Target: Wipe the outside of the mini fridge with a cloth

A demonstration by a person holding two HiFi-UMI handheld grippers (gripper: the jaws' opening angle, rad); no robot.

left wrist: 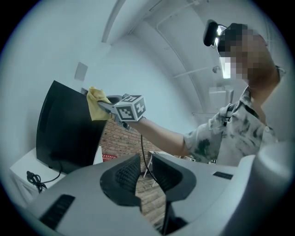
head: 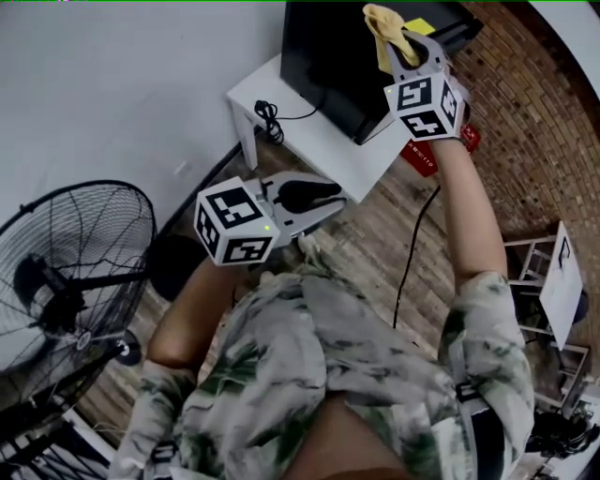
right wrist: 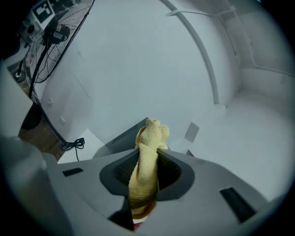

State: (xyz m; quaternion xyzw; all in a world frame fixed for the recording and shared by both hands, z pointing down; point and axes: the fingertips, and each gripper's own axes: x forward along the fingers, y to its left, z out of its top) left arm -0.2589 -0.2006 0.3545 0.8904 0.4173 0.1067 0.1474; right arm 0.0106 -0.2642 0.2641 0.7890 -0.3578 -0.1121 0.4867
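The black mini fridge [head: 342,56] stands on a low white table [head: 314,131]. My right gripper [head: 398,42] is stretched out to it and shut on a yellow cloth [head: 382,26]. In the left gripper view the cloth [left wrist: 97,103] rests against the upper corner of the fridge [left wrist: 64,133]. The right gripper view shows the cloth [right wrist: 146,161] bunched between the jaws, and the fridge's top edge [right wrist: 124,136] just beyond. My left gripper [head: 319,202] hangs back by the person's chest. Its jaws [left wrist: 145,168] are almost together with nothing between them.
A coiled black cable [head: 269,120] lies on the table's left end. A large floor fan [head: 75,272] stands at the left by the white wall. A red sign [head: 422,155] and a thin cable lie on the brick floor. A white folding stand [head: 553,281] is at the right.
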